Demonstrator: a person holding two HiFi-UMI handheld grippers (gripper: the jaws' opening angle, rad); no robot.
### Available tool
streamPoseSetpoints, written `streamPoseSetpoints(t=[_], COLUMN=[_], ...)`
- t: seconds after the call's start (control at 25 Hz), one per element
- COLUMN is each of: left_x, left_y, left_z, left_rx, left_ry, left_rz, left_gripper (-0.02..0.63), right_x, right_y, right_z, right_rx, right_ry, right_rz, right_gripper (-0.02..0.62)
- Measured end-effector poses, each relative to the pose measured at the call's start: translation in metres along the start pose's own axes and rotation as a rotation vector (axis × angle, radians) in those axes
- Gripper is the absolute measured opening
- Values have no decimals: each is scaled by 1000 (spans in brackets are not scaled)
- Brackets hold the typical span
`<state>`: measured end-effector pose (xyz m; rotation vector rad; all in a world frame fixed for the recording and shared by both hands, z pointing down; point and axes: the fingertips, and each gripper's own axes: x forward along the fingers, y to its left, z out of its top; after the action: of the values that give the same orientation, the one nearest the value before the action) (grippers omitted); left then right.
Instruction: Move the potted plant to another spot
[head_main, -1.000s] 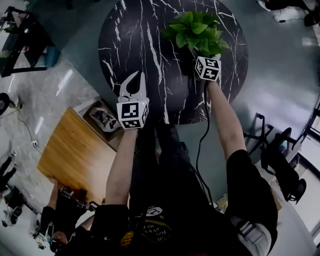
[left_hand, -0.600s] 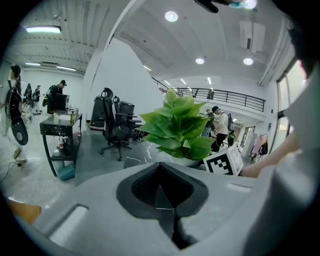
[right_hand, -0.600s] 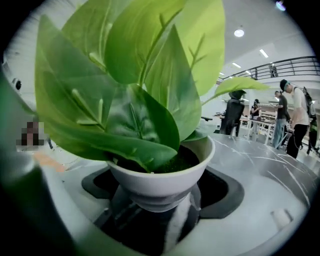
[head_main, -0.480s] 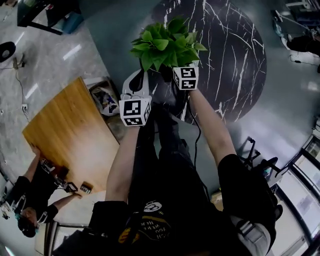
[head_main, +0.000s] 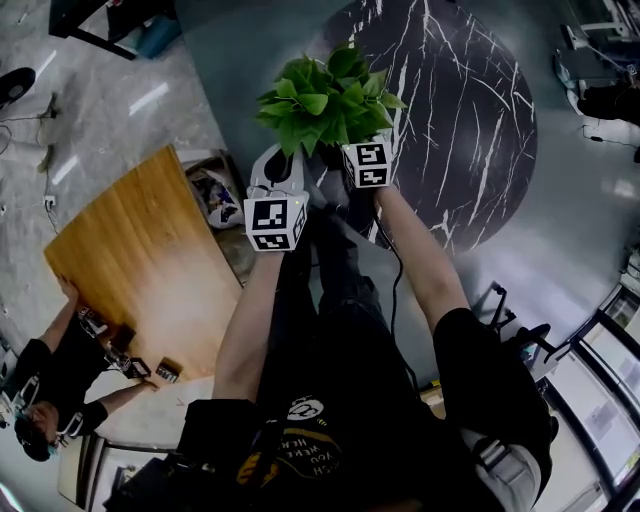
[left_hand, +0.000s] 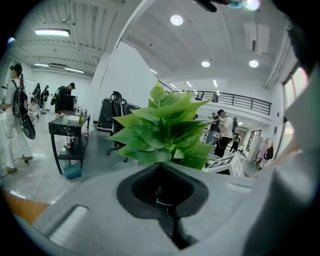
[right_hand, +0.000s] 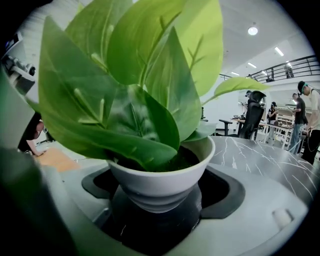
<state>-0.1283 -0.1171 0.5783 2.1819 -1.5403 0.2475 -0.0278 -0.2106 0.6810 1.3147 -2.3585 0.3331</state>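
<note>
- The potted plant (head_main: 325, 95) is held in the right gripper (head_main: 350, 150), whose jaws are set wide and pressed against the two sides of the white pot (right_hand: 160, 180).
- In the right gripper view the pot is seen upright between the jaws, with dark soil at its rim and broad green leaves (right_hand: 125, 85) filling most of the frame.
- Seen from the head view, the plant is placed over the left rim of the round black marbled table (head_main: 470, 130), partly above the table top and partly above the grey floor (head_main: 250, 60).
- In the right gripper view the veined table top is seen behind and to the right of the pot.
- The left gripper (head_main: 280, 160) is carried just beside the plant on its left, its jaws pressed together at the tips with nothing between them.
- In the left gripper view the leaves are seen straight ahead, just past the joined jaw tips.
- A wooden table (head_main: 140, 270) is seen to the left of the person's arms, well apart from the round table.
- Another person (head_main: 50, 390) is seen at the near corner of the wooden table.
</note>
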Motion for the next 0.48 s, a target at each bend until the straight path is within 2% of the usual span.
streamPoseSetpoints(t=[0.28, 0.48], left_x=[10, 6], left_y=[-16, -28], left_z=[0, -7], left_rx=[17, 19], left_ry=[18, 37], left_rz=[-35, -53], left_gripper=[5, 5], right_x=[-18, -49], right_y=[-6, -15], right_z=[-11, -34], right_rx=[29, 46], right_ry=[1, 62], right_rz=[27, -13], right_gripper=[495, 495])
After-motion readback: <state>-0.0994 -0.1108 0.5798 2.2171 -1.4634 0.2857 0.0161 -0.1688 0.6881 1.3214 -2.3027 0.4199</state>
